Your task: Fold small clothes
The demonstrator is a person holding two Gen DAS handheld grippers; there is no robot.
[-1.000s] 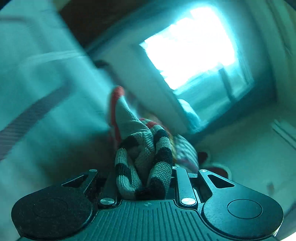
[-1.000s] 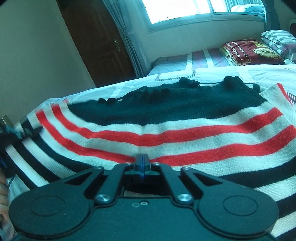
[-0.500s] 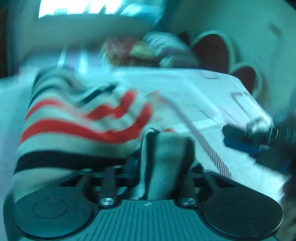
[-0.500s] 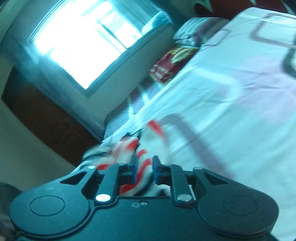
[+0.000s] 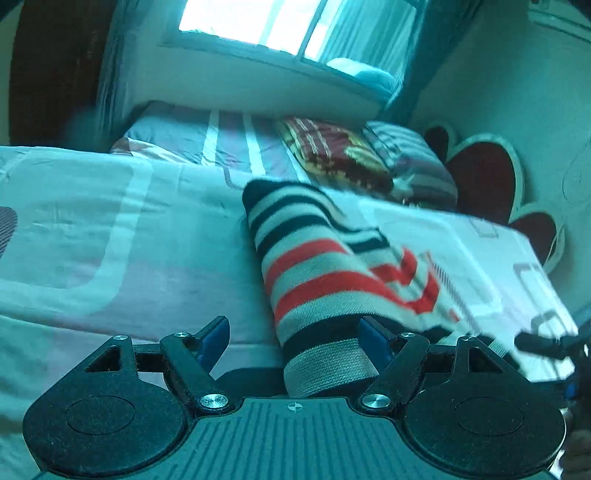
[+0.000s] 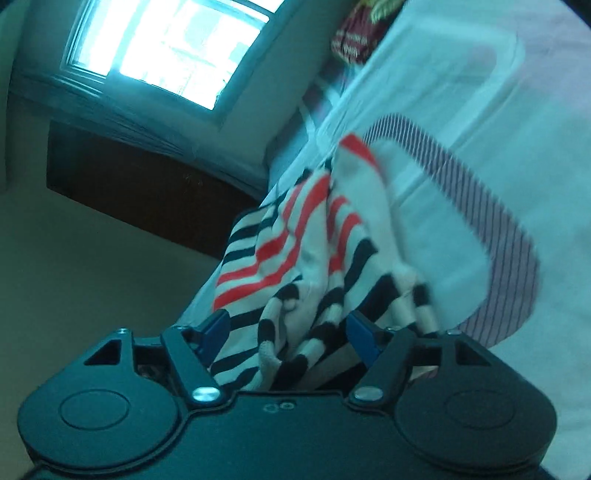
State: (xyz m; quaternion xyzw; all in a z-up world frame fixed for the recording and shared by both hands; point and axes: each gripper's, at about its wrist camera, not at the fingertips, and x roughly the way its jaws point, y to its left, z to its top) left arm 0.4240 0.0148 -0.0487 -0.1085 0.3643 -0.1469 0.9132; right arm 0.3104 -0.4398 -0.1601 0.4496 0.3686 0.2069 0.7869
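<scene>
Pale pink-and-white bedding (image 5: 110, 229) is spreading across the bed, with pillows (image 5: 343, 155) lying at its far end under the window (image 5: 258, 22). Knitted striped sweater (image 5: 325, 273) is lying bunched on the cover, right of centre. Left gripper (image 5: 295, 338) is opening wide, sweater cloth lying loose between its jaws; right gripper (image 6: 288, 332) is opening likewise around the sweater's striped folds

Pale bed sheet (image 5: 110, 236) with pinkish rounded patches, spread wide. Behind it, second bed cover (image 5: 221, 144) with white stripes. Dark red printed pillow (image 5: 332, 155) beside a grey striped pillow (image 5: 410, 155). Red heart-shaped headboard (image 5: 484, 181) against the wall. Bright window (image 6: 166, 48) above; dark wooden door (image 6: 140, 188) beside it.
</scene>
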